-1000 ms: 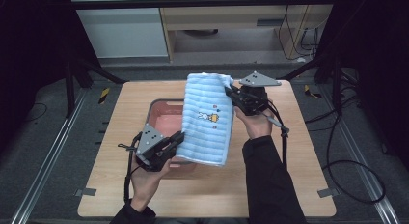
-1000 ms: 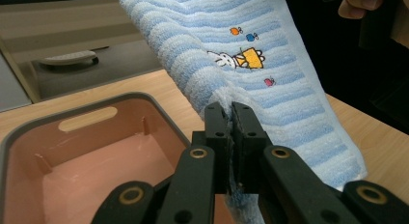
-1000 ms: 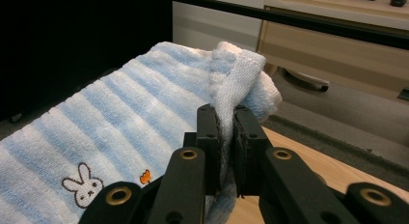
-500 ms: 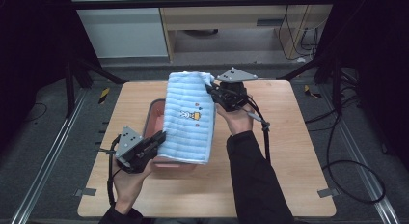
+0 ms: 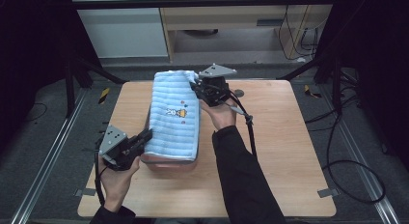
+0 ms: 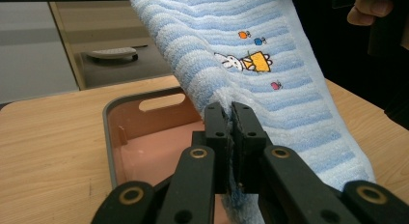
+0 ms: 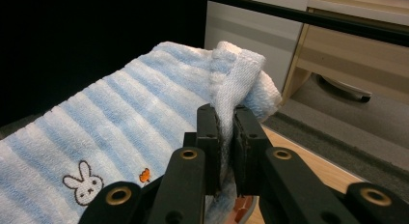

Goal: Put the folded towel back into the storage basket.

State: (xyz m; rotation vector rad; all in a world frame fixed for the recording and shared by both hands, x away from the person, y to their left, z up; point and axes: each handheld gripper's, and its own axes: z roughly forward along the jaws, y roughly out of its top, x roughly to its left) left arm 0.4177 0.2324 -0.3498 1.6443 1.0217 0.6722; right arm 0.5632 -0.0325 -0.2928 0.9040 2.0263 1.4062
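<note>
- The left gripper (image 5: 144, 135) sits at the near left of the worktop (image 5: 299, 151), held in the person's left hand (image 5: 115, 178). Its jaws are closed tight on the near edge of the towel (image 5: 174, 119), seen close up in the left gripper view (image 6: 230, 137).
- The towel, blue and white striped with a small rabbit picture (image 5: 170, 111), stretches between the two grippers above a pink tray (image 5: 169, 162) with a grey rim (image 6: 109, 151). Its far end is higher than its near end.
- The tray rests on the worktop, mostly covered by the towel from above.
- The right gripper (image 5: 198, 87), held in the right hand (image 5: 221, 113), is at the far middle of the worktop. Its jaws are clamped on the towel's bunched far corner (image 7: 238, 84).
</note>
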